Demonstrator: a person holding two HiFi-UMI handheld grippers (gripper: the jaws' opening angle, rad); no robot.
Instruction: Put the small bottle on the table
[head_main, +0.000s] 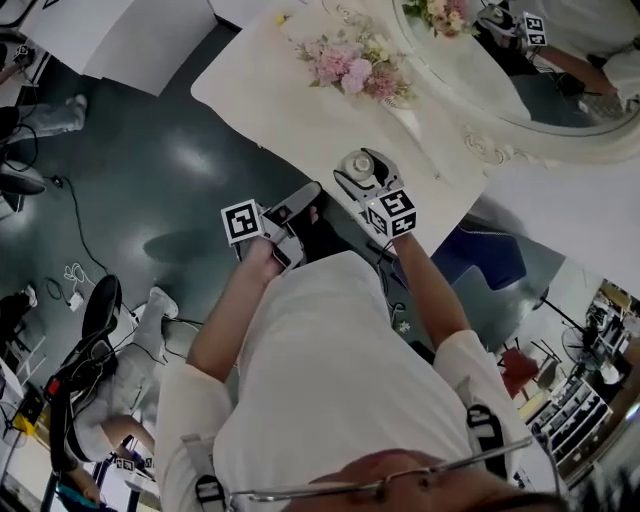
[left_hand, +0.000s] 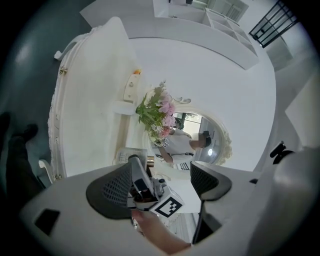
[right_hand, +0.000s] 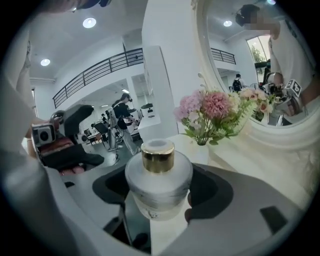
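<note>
A small frosted white bottle (right_hand: 157, 185) with a gold cap sits upright between the pads of my right gripper (right_hand: 159, 192), which is shut on it. In the head view, the right gripper (head_main: 362, 178) holds the bottle (head_main: 360, 166) over the near edge of the white dressing table (head_main: 290, 110). My left gripper (head_main: 300, 200) hovers just to its left, off the table's edge. In the left gripper view, the left gripper (left_hand: 162, 187) is open with nothing held, and the right gripper's marker cube (left_hand: 169, 205) shows beyond its jaws.
A vase of pink flowers (head_main: 350, 65) stands at the back of the table in front of an oval mirror (head_main: 520, 70) with a white ornate frame. Dark floor (head_main: 150, 170) lies to the left, with chairs and other people farther off.
</note>
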